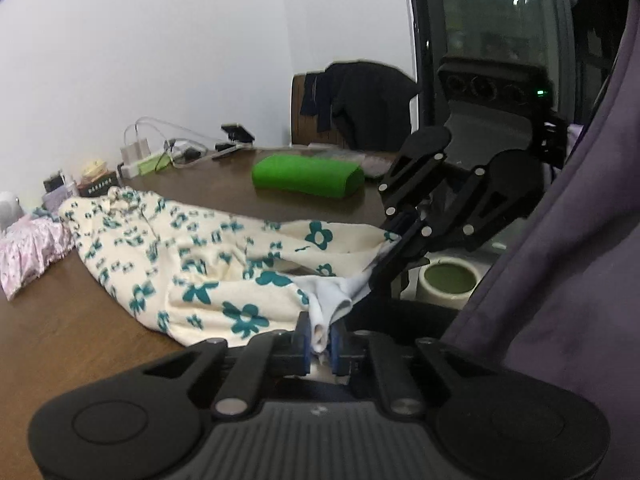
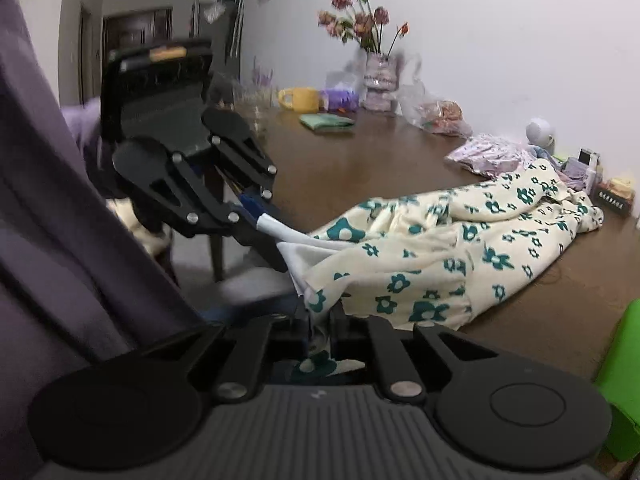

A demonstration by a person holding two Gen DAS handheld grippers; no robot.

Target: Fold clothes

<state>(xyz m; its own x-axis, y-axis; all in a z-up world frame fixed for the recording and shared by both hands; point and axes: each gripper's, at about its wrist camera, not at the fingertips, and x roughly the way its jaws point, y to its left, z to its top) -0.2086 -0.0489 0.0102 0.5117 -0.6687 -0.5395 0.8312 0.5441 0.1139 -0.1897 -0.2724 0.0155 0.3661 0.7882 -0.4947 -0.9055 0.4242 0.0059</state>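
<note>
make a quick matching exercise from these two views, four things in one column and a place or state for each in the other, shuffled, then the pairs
Things:
1. floral garment
2. green cushion
3. yellow mug
4. dark jacket

Places or states:
A. draped over the chair back behind the table
B. standing near the vase of flowers at the wall
C. lying alone on the bare wood of the table
D. rumpled on the table, its near edge pinched by the left gripper and the right gripper

Pairs: 1-D, 2-C, 3-B, 4-A
</note>
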